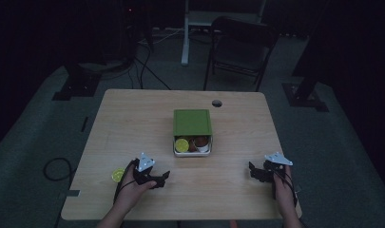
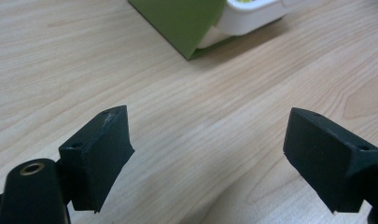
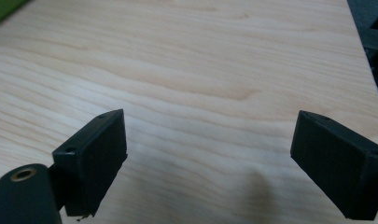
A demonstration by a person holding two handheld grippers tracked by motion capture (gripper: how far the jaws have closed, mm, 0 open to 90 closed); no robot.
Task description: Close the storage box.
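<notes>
— Green lid (image 1: 192, 122) lies slid back toward twelve o'clock on the white lunch box (image 1: 193, 152), so the near end of the box stands uncovered at the middle of the worktop (image 1: 133, 114). Lime slice in the box (image 1: 182, 144) sits at the left of the opening, with something brownish beside it that is too dim to name.

— And the grippers?

— Left gripper (image 1: 158, 179) is at about seven o'clock from the box, right gripper (image 1: 255, 172) at about four o'clock, both well apart from it. Both sets of jaws stand spread with nothing between them; the two gripper views show bare wood in the gaps.

— What looks like the step in hand?

— Judging from the layout, a loose lime slice (image 1: 118, 175) lies near the worktop's left edge, just at nine o'clock of the left hand (image 1: 133, 186), and it probably belongs in the box. That gripper should turn toward it and come down low.

— Advice for doing it well?

— A thin slice lying flat wants the jaws nearly level with the wood, one on each side of its rim, closing gently so it is not squashed or flicked off the edge. The other gripper could steady the box wall at its near right corner, keeping clear of the lid.
</notes>
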